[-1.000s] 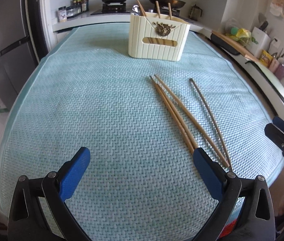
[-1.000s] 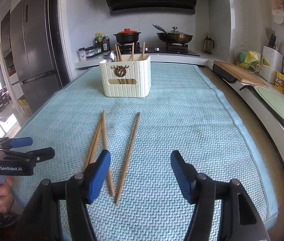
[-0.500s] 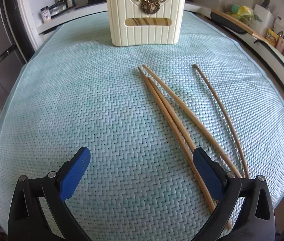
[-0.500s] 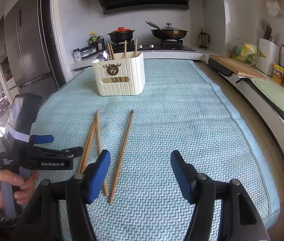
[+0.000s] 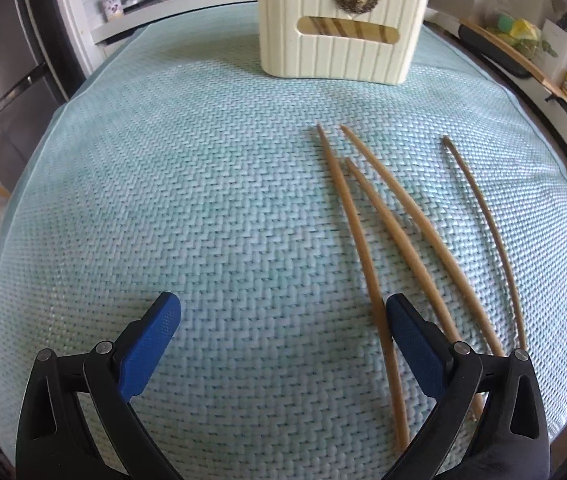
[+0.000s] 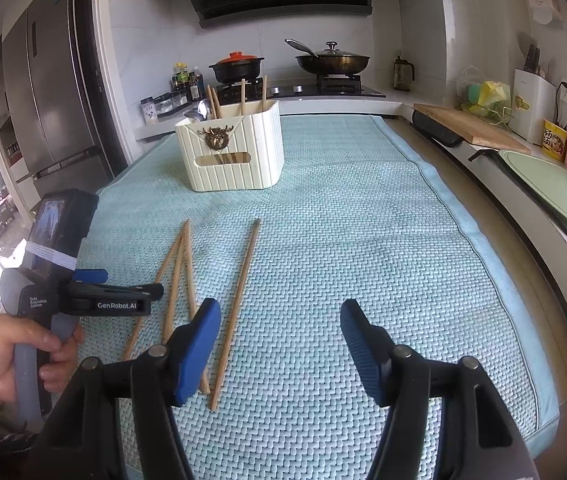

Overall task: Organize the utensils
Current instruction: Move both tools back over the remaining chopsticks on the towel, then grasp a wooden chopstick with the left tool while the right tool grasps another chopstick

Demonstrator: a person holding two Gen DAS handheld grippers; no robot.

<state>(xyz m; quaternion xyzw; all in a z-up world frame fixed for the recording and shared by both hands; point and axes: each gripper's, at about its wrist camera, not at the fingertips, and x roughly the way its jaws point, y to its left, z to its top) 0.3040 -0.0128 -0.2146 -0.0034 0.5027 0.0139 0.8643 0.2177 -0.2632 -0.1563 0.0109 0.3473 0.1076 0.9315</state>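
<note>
Several wooden chopsticks [image 5: 367, 216] lie loose on the teal woven mat [image 5: 203, 184]: three fanned together and one [image 5: 483, 216] apart on the right. My left gripper [image 5: 283, 312] hangs open over their near ends. The leftmost stick runs just inside its right finger [image 5: 415, 344], and nothing is gripped. In the right wrist view the same sticks [image 6: 185, 264] lie ahead on the left. My right gripper [image 6: 279, 312] is open and empty, with its left finger [image 6: 199, 340] covering their near ends. The left gripper [image 6: 131, 283] is at the left, held by a hand [image 6: 11, 356].
A cream ribbed utensil holder [image 6: 235, 160] stands at the mat's far end with chopsticks and a spoon in it. Behind it is a stove with a pot [image 6: 237, 68] and a pan [image 6: 333, 60]. A fridge [image 6: 55, 112] stands left; a counter with a cutting board [image 6: 471, 128] runs right.
My left gripper has moved forward and down toward the chopsticks, so the sticks and holder loom larger in its view. The right gripper has hardly moved and stays open.
</note>
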